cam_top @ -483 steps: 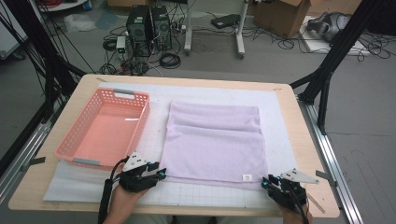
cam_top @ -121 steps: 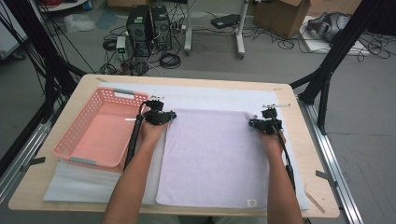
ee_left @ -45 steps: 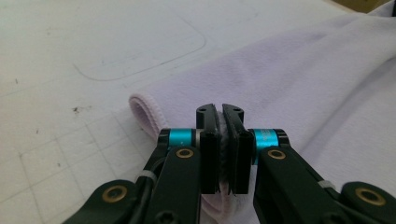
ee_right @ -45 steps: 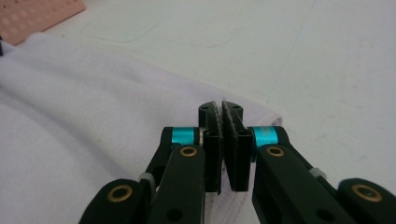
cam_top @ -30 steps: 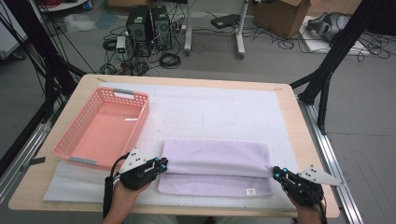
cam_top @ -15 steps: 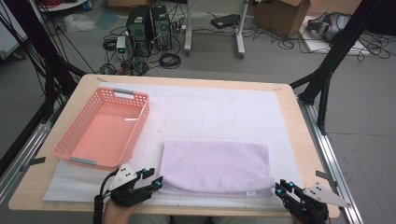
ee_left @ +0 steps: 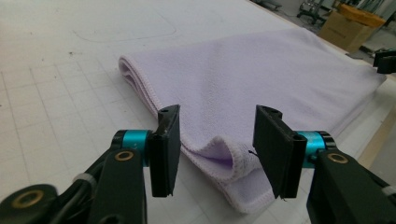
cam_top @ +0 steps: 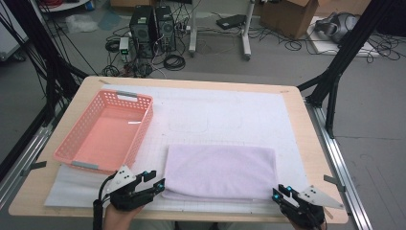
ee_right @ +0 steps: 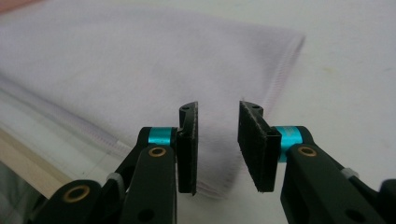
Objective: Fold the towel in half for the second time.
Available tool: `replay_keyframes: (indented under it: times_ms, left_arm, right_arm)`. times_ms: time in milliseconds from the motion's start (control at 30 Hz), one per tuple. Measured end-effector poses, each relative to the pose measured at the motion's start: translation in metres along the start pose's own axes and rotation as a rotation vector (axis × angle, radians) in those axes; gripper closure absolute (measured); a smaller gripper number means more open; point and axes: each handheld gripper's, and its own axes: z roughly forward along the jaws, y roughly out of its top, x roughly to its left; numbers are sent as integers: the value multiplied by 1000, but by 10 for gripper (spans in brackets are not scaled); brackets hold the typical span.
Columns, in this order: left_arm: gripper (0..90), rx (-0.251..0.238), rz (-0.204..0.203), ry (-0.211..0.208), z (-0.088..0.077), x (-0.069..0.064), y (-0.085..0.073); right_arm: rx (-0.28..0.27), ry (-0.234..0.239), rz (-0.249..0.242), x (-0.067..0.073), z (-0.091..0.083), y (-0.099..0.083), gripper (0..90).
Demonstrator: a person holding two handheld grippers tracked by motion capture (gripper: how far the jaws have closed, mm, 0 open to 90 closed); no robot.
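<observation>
Your left gripper (cam_top: 160, 184) has its jaws standing apart, and they've just been opening then easing in a touch; in the left gripper view the towel's (ee_left: 261, 88) folded near corner sits between the pads with a gap on both sides, so nothing's pinched. Your right gripper (cam_top: 276, 194) has just been opening too and sits at a narrower gap; in the right gripper view (ee_right: 217, 140) the towel's other near corner lies past the pads, not held.

So the purple towel (cam_top: 220, 170) lies folded on the white mat (cam_top: 239, 115), near your edge of the table, and stretches from one gripper to the other. Its long axis runs left to right, with 1 gripper at each near corner. Neither hand is really closer, though your left is right at the cloth while your right sits just off it. The pink basket (cam_top: 103, 134) is on your left, well nearer that hand.

The high view gives you the whole layout; the left gripper view shows the stacked layers at the fold.
</observation>
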Motion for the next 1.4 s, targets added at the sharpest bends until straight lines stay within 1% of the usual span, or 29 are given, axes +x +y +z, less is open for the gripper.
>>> replay_keyframes:
  times_ms: [33,67,100,167,233,267,300,333,367,400,433,500,567,600,633,667,700,733,800,833,900,967,1000,1067,1167,1267,1300,1333,1400]
  left_arm:
    - [592,6,14,1,1,-2,-1]
    - [629,23,43,-15,3,-4,-2]
    - [675,27,52,-22,4,-6,-2]
    - [725,36,60,-39,7,-9,-2]
    - [756,49,61,-43,9,-11,-3]
    - [775,79,72,-39,13,-14,-5]
    - [785,134,94,-31,17,-18,-9]
    - [792,169,104,-17,19,-19,-11]
    - [799,198,111,-2,19,-20,-13]
    - [809,211,115,1,17,-19,-15]
    - [812,208,99,-2,16,-18,-16]
    - [811,219,87,2,13,-16,-14]
    - [785,208,86,7,11,-16,-11]
    - [732,191,81,18,10,-15,-9]
    - [671,166,68,20,10,-14,-5]
    - [637,138,59,17,10,-14,-1]
    - [612,138,59,17,10,-14,-1]
    - [596,97,57,12,11,-13,6]
    - [578,87,65,12,13,-13,8]
    - [568,76,66,10,18,-10,12]
    - [566,70,56,3,25,-7,15]
    - [567,65,54,-2,34,-2,18]
    - [567,67,48,-3,38,0,19]
    - [567,69,40,-6,47,5,23]
    - [565,70,14,-11,61,12,27]
    - [577,96,9,2,72,20,30]
    - [580,96,9,2,72,20,30]
    - [589,123,1,21,78,24,30]
    - [605,153,-3,50,83,27,29]
  right_arm:
    - [27,4,-4,1,4,0,710]
    - [53,5,-7,0,7,-2,722]
    - [79,4,-4,-1,9,-5,726]
    - [62,29,26,-8,8,-11,735]
    - [70,27,35,-9,5,-11,736]
    - [98,-9,24,-9,0,-10,734]
    - [103,-12,31,-10,-2,-11,734]
    - [108,-12,47,-9,-3,-11,734]
    - [113,-13,56,-10,-5,-11,734]
    - [115,-13,60,-11,-6,-11,734]
    - [119,-11,72,-11,-6,-11,731]
    - [130,-12,86,-13,-8,-10,725]
    - [118,-24,73,-12,-12,-6,719]
    - [96,-27,67,-12,-14,-4,701]
    - [68,-24,63,-12,-17,0,679]
    - [40,-26,66,-13,-20,3,667]
    - [40,-26,66,-13,-20,3,667]
    - [-14,-38,72,-15,-22,10,645]
    - [-26,-41,74,-16,-21,12,644]
    - [-45,-44,89,-20,-15,15,643]
    - [-36,-35,87,-23,-6,17,627]
    - [-22,-18,81,-25,6,19,583]
    - [-12,-4,74,-26,13,21,582]
    - [0,7,47,-26,24,26,577]
    - [8,21,25,-29,40,35,592]
    - [18,36,36,-34,56,43,630]
    - [24,41,40,-36,61,45,639]
    - [33,46,40,-38,66,47,647]
    - [60,52,34,-41,75,48,662]
